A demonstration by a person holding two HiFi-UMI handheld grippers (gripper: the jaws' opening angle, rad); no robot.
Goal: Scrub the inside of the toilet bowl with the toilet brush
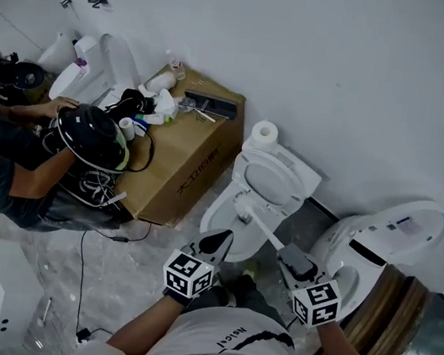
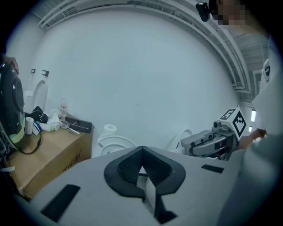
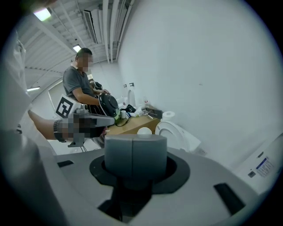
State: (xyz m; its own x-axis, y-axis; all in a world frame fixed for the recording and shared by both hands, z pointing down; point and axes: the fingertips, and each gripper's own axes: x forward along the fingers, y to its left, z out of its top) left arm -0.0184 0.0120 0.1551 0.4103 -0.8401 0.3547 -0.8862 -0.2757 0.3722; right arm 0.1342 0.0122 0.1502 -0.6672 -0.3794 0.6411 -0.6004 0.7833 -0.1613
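Note:
A white toilet (image 1: pixel 266 178) stands against the wall, with a paper roll (image 1: pixel 265 131) on its tank. My right gripper (image 1: pixel 288 254) is shut on the white handle of the toilet brush (image 1: pixel 267 231). The handle slants up-left, and its far end lies at the toilet's front rim. In the right gripper view the right gripper (image 3: pixel 135 152) has its jaws together, and the brush (image 3: pixel 143 131) shows as a white knob just past them, in front of the toilet (image 3: pixel 177 132). My left gripper (image 1: pixel 222 237) (image 2: pixel 141 170) is shut and empty, low beside the toilet (image 2: pixel 112 143).
A second white toilet (image 1: pixel 387 235) stands right of me. A cardboard box (image 1: pixel 187 165) topped with bottles and tools sits left of the toilet. A person (image 1: pixel 4 168) crouches at the left with a black round device (image 1: pixel 91 136). Cables trail over the floor (image 1: pixel 107 279).

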